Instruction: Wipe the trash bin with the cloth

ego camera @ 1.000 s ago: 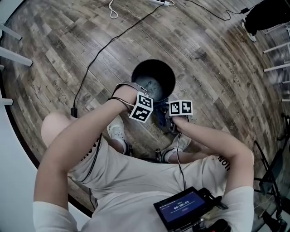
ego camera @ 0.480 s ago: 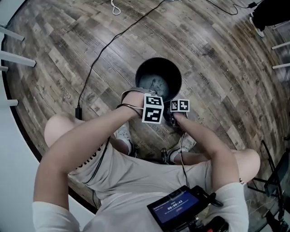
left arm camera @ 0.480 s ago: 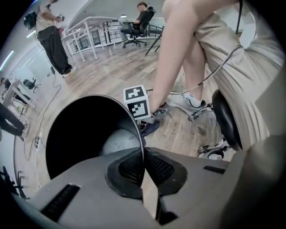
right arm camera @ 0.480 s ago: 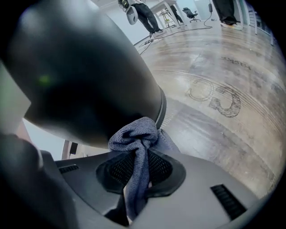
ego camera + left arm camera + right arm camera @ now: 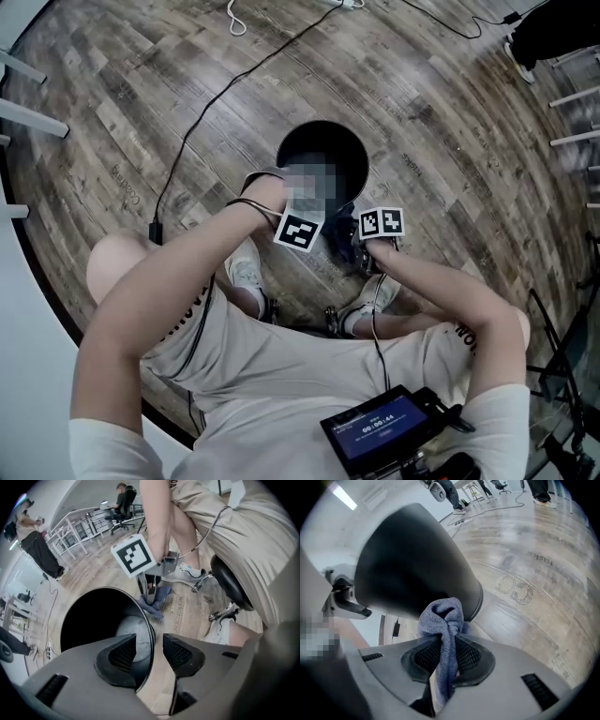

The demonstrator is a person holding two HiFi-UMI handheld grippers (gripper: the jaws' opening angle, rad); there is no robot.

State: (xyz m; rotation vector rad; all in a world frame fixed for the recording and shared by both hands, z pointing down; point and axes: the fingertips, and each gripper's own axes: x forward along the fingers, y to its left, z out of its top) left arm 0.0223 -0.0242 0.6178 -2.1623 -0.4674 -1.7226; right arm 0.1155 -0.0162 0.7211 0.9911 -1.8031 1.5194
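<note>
A black round trash bin [image 5: 330, 150] stands on the wood floor in front of the seated person. My left gripper [image 5: 149, 651] straddles the bin's near rim [image 5: 151, 637], one jaw inside and one outside. Its jaws are opening, and a gap shows on both sides of the rim. In the head view only the left gripper's marker cube [image 5: 300, 232] shows, at the rim. My right gripper [image 5: 446, 656] is shut on a bunched blue cloth [image 5: 443, 616]. The cloth [image 5: 157, 597] lies against the bin's outer wall [image 5: 417, 564], low on the near side.
A black cable [image 5: 216, 103] runs across the floor left of the bin. The person's shoes [image 5: 246, 277] and a stool with castors [image 5: 229, 581] are close behind the bin. A recorder screen [image 5: 380, 431] hangs at the chest. People, desks and chairs stand far off.
The left gripper's marker cube has tipped and shifted a little left at the bin's near rim. The right gripper has stayed at the bin's near side with the cloth.
</note>
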